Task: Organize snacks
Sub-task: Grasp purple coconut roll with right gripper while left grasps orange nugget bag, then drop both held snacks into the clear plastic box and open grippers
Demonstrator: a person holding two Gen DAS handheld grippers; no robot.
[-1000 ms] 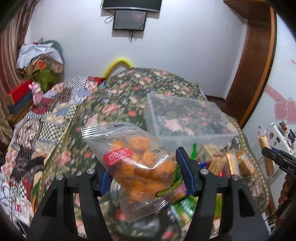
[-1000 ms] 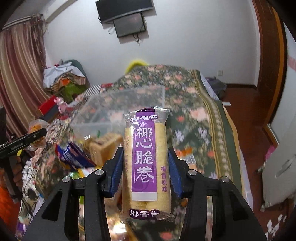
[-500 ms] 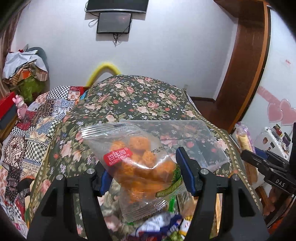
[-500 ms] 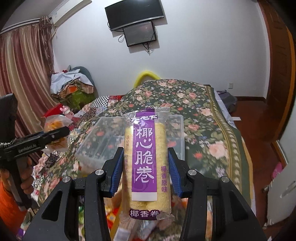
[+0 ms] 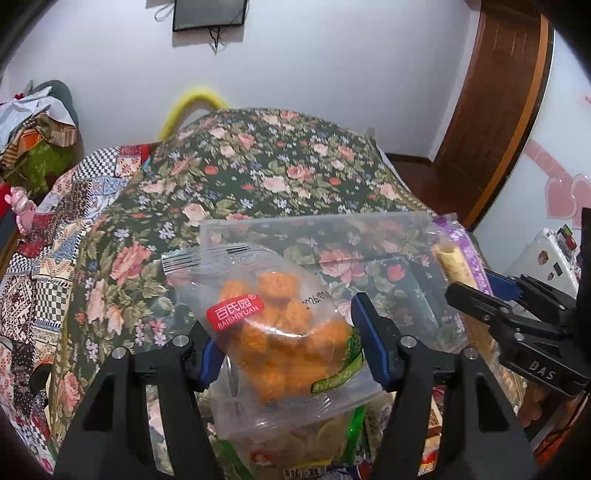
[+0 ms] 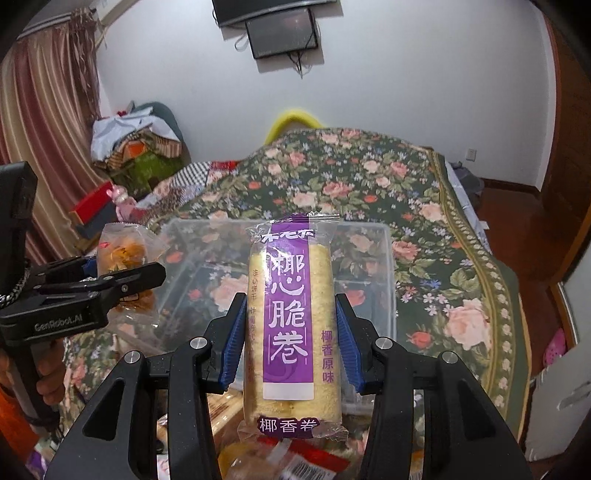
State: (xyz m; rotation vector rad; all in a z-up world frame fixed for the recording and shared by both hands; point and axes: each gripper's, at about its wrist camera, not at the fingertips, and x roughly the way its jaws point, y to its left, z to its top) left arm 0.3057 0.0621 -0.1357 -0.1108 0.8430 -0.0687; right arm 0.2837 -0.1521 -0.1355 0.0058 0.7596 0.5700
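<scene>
Left gripper [image 5: 288, 343] clamping crackers [image 5: 273, 332], right gripper [image 6: 290, 339] clamping roll [image 6: 291, 332]; best lowered well inside bin [image 6: 388, 258] before releasing.

Left wrist view: close behind its fingers, facing across floral bedspread [image 5: 258, 173] toward far wall. Right wrist view: same heading, from the right side. Shared: clear bin [image 5: 332, 229] [image 6: 369, 236], wall monitor [image 5: 210, 14] [image 6: 282, 35].
</scene>
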